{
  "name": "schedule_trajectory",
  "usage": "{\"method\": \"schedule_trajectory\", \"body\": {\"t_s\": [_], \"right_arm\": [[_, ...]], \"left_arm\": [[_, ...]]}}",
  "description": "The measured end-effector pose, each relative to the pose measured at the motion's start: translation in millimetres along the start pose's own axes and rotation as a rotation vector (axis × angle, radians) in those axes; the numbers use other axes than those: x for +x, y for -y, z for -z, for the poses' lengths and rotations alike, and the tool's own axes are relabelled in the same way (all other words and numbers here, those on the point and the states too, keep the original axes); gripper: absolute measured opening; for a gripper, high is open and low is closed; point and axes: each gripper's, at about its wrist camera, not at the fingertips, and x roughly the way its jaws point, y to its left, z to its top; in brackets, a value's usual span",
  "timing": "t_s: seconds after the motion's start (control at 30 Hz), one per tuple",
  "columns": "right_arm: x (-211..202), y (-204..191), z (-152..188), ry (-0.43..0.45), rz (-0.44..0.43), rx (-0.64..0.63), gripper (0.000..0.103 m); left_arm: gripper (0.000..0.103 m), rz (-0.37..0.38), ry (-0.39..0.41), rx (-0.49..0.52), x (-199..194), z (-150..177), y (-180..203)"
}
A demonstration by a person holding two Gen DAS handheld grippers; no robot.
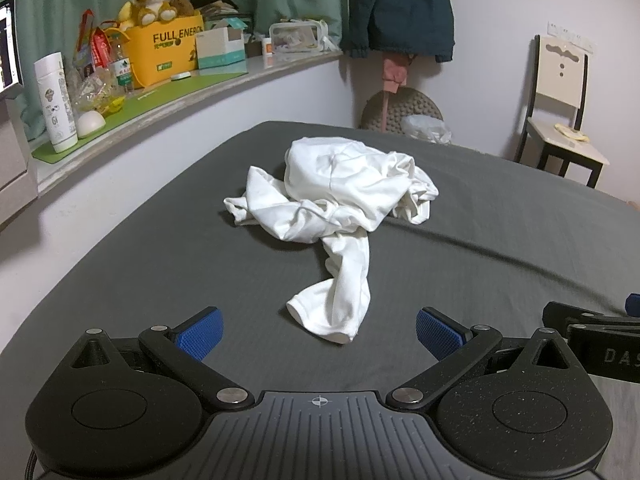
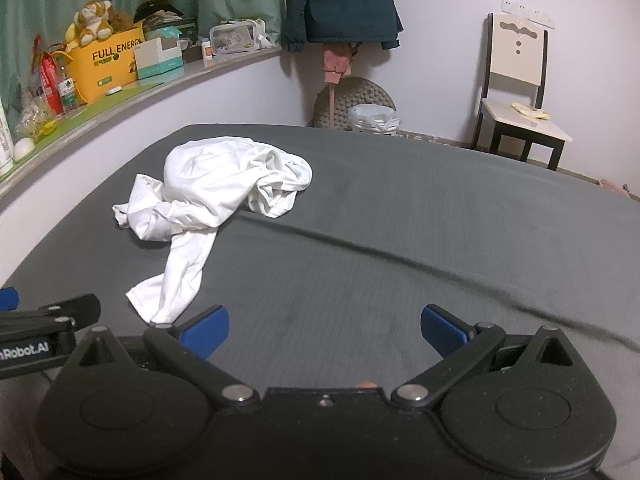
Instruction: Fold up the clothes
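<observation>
Left gripper (image 1: 319, 334) is hovering low over the dark grey bedsheet (image 1: 500, 248) with blue pads spread wide and holding nothing, the crumpled white long-sleeved garment (image 1: 340, 204) lying at its 12 o'clock mid-bed, one sleeve trailing toward the gripper and ending just ahead of the gap between the pads. Right gripper (image 2: 325, 330) is sitting beside it, also gaping wide and empty over bare sheet, the same garment at its 10 o'clock, cluttered window ledge (image 2: 132, 96) at 10–11 o'clock, a dark-framed chair (image 2: 516, 92) at 1 o'clock by the wall.
</observation>
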Motion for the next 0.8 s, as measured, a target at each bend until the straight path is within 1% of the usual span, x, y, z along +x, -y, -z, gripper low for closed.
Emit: {"method": "schedule_trajectory", "body": {"t_s": [0.1, 0.2, 0.23, 0.37, 0.4, 0.43, 0.5, 0.57, 0.63, 0.7, 0.73, 0.8], "right_arm": [[2.3, 1.3, -3.3, -0.006, -0.006, -0.005, 0.103], [5.0, -1.1, -9.6, -0.003, 0.002, -0.030, 0.103], [5.7, -2.6, -12.0, -0.002, -0.001, -0.043, 0.103], [10.3, -11.2, -29.9, 0.028, 0.009, -0.106, 0.103], [11.3, -12.7, -35.9, 0.042, 0.008, -0.112, 0.103], [11.8, -13.4, -42.5, 0.061, 0.004, -0.113, 0.103], [10.3, -11.0, -57.9, 0.125, -0.027, -0.085, 0.103], [11.1, -7.6, -66.0, 0.190, -0.069, -0.061, 0.103], [16.7, -4.6, -70.3, 0.231, -0.119, -0.041, 0.103], [30.5, -3.5, -70.3, 0.219, -0.162, -0.022, 0.103], [37.4, -3.0, -70.2, 0.213, -0.184, -0.013, 0.103], [54.8, -2.1, -67.4, 0.191, -0.208, 0.024, 0.103]], "left_arm": [[0.103, 0.011, -0.024, 0.005, 6.5, -3.8, -1.0], [0.103, 0.013, -0.027, 0.025, 12.9, -10.0, -2.0], [0.103, 0.003, -0.019, 0.036, 14.2, -12.5, -1.6], [0.103, -0.078, 0.019, 0.114, 23.5, -29.5, 0.4], [0.103, -0.092, -0.001, 0.119, 28.4, -35.3, 0.6], [0.103, -0.089, -0.017, 0.111, 34.1, -42.1, -1.0], [0.103, -0.037, -0.012, 0.070, 43.7, -53.1, -7.9], [0.103, 0.018, -0.007, -0.023, 56.5, -62.9, -20.7], [0.103, 0.017, -0.009, -0.137, 70.9, -67.3, -33.7], [0.103, -0.049, 0.022, -0.211, 80.7, -64.6, -42.3], [0.103, -0.091, 0.039, -0.205, 84.8, -61.7, -45.4], [0.103, -0.103, 0.039, -0.191, 90.3, -58.9, -49.3]]}}
